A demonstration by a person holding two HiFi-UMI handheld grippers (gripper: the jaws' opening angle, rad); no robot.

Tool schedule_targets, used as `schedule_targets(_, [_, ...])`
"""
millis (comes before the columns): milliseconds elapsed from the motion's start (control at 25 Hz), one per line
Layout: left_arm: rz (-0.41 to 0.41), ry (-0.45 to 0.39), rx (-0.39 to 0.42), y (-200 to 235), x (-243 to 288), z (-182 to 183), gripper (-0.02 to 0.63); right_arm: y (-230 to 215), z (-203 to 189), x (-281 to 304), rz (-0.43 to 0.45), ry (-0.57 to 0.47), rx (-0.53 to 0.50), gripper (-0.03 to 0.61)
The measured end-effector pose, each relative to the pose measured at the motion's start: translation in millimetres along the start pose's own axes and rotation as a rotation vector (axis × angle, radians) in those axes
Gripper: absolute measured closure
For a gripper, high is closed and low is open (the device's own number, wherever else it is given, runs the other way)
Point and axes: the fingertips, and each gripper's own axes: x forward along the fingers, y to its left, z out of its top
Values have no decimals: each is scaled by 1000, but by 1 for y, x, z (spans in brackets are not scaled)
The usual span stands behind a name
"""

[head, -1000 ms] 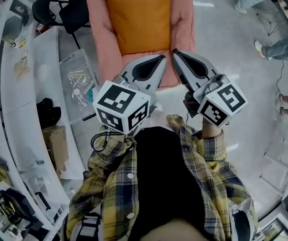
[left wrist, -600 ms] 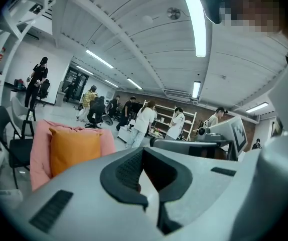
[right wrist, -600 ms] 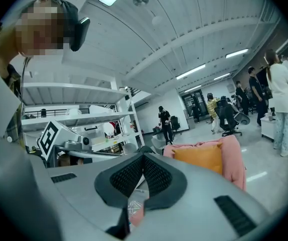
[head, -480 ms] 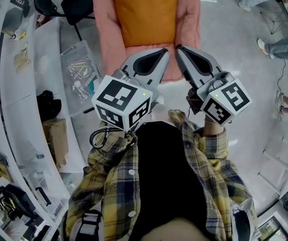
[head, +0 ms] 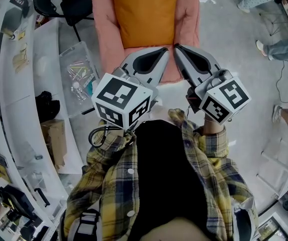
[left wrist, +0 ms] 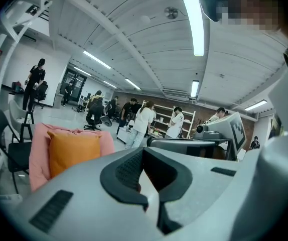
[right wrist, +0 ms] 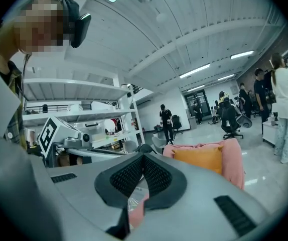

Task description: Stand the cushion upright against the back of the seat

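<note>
Both tongs idle at the front edge of the pink seat [head: 106, 39]: my left tongs [head: 164, 50] and right tongs [head: 176, 47] are pressed together with nothing between them. They point side by side and nearly level toward the orange cushion [head: 145, 14].

The cushion sits well apart from both tips, deep in the seat. From the left gripper view the cushion [left wrist: 73, 149] stands on its lower edge with the pink back of the seat [left wrist: 38, 149] rising just behind it. The right gripper view shows the same cushion [right wrist: 198, 157] upright before the seat [right wrist: 233, 164]. I cannot tell from here whether cushion and back are fully touching.

My reading is that the standing-up step looks done, or all but done, and this is the check. If a next move is needed, it calls for a light push with the closed tips on the cushion's face to settle it flat against the back. If not, it calls for drawing both hands clear without brushing the seat's front edge.

The count: one cushion, one seat and two tongs. There is also one black chair [head: 58, 9] beside the seat and one clear bin [head: 79, 79] on the white worktop [head: 13, 109] to my left.
</note>
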Motion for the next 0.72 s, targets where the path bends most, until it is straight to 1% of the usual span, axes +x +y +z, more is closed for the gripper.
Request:
schedule_targets(240, [4,-4,2,3,3,5,611,-2,2,1,12,11,3,561])
schedule_targets(400, [7,-1,-2,4,8,4,611,-6,1,0,30,4,32,561])
schedule_targets(720, [14,5,-12,2,15,-1,611,-14,-3,-5,27,2,45,561])
